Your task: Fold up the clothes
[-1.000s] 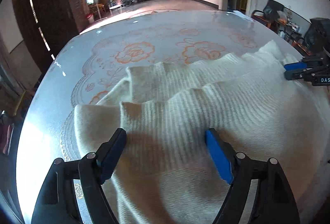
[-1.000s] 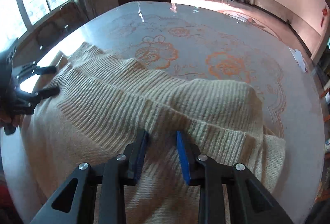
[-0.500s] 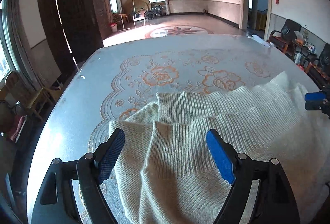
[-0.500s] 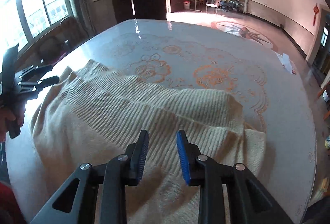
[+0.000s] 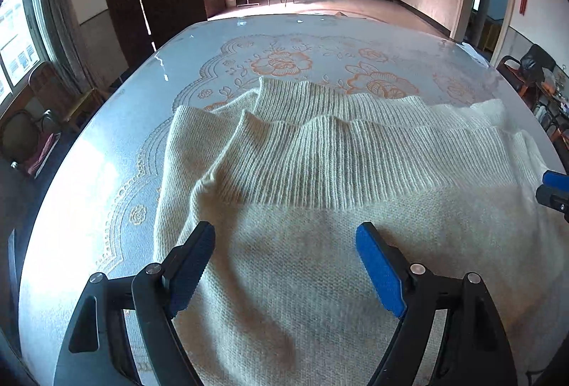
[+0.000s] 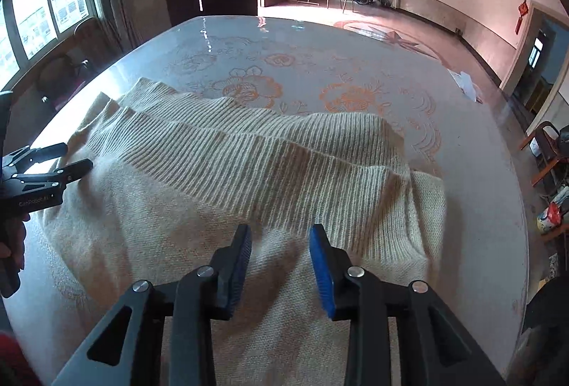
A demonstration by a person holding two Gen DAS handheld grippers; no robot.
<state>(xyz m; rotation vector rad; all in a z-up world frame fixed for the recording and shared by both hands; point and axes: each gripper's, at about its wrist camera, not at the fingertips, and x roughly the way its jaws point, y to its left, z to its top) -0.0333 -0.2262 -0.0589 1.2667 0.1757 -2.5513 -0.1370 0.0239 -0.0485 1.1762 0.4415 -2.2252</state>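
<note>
step: fold laid, likely letting go | left gripper (image 5: 284, 265) spread wide above sweater (image 5: 355, 243), empty | right gripper (image 6: 281, 265) opening, nothing pinched | next: regrasp the ribbed hem (image 6: 284, 165) ahead on the counter (image 5: 106, 137)

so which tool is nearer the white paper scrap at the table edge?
Right. The white paper scrap lies beyond the right tool; the left tool is across the cream knit sweater.

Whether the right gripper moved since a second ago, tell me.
Yes: the right gripper has drawn back off the sweater's ribbed hem onto its plain knit; its jaws are opening, empty.
</note>
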